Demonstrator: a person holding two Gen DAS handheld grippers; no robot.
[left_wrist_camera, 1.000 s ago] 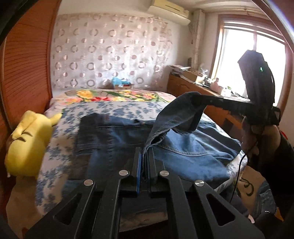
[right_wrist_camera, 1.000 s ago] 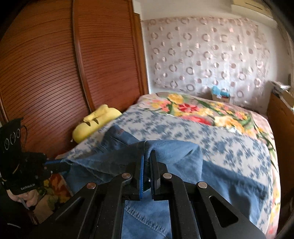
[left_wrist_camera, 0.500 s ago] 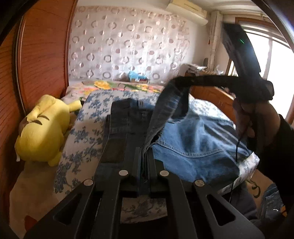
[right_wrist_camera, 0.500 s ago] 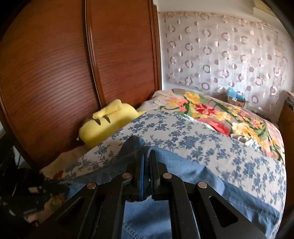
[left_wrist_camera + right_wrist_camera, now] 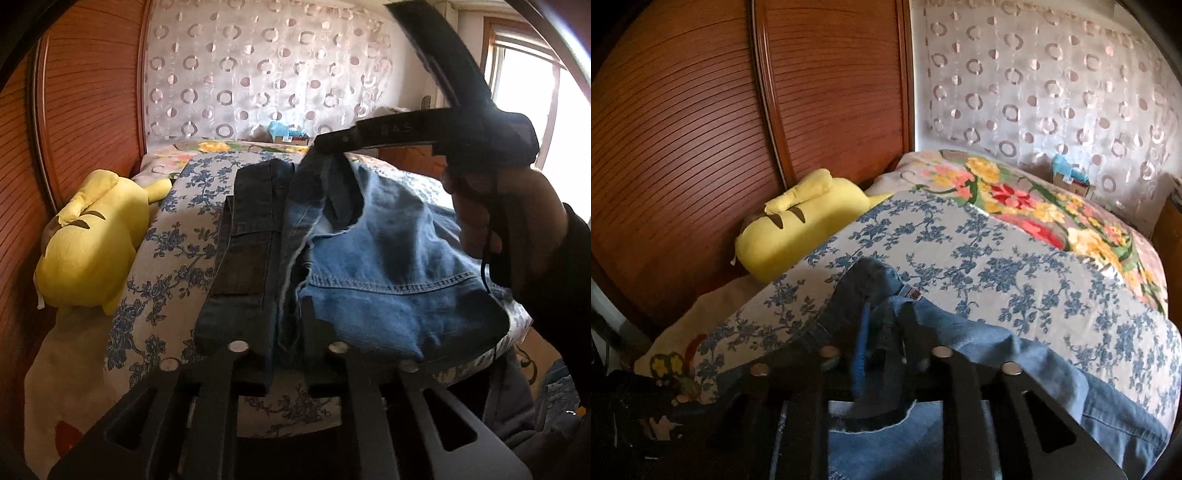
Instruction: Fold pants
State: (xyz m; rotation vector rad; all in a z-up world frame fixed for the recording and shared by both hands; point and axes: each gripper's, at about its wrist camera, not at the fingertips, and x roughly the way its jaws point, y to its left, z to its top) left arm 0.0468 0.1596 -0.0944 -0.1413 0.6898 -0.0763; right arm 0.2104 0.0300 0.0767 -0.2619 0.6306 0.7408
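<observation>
The right tool's (image 5: 882, 332) tips are blurred. Both tools have just been opening: the left tool (image 5: 286, 332) stands slightly apart with a fold of the jeans (image 5: 388, 266) between its fingers, as does the right. The jeans lie on the bed (image 5: 997, 273) just ahead. Their small label cannot be read.

One pair of blue jeans (image 5: 388, 266) lies mid-frame on one bed (image 5: 997, 258). One yellow plush toy (image 5: 88, 243) sits at the left edge. Two bed covers show: one blue-flowered (image 5: 960, 236), one bright floral (image 5: 1034, 206) toward the upper right. Two grippers, one hand (image 5: 506, 221) at right.
</observation>
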